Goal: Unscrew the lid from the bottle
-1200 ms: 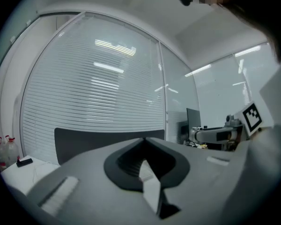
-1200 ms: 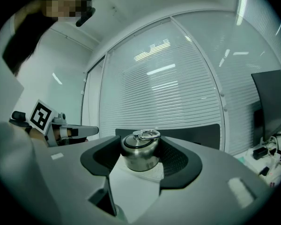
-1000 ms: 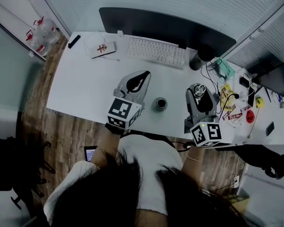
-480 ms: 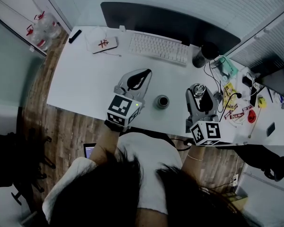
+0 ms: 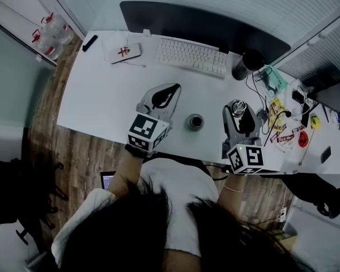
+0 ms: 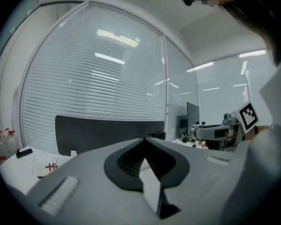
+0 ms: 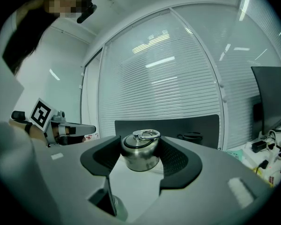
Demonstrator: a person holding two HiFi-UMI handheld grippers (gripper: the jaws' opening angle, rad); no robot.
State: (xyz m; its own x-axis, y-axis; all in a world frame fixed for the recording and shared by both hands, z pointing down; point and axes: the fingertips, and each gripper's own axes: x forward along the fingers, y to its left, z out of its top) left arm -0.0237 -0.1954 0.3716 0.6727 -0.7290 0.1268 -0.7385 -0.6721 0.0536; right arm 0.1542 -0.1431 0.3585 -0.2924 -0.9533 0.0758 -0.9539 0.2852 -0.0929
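A small steel lid (image 7: pixel 140 150) with a ring on top sits between the pads of my right gripper (image 7: pixel 140 149), which is shut on it. The head view shows this lid (image 5: pixel 238 107) in the right gripper (image 5: pixel 238 110) just above the white table (image 5: pixel 102 106). To its left the bottle (image 5: pixel 194 122) stands upright on the table with a dark open mouth, apart from both grippers. Further left, my left gripper (image 5: pixel 171 88) lies shut with nothing in it. In the left gripper view its jaws (image 6: pixel 144 139) meet at the tips.
A white keyboard (image 5: pixel 190 57) and a dark monitor (image 5: pixel 204 30) stand at the back. A black cup (image 5: pixel 245 64) is at the back right. Cables and small items (image 5: pixel 283 120) crowd the right end. A flat case (image 5: pixel 126 52) lies at the back left.
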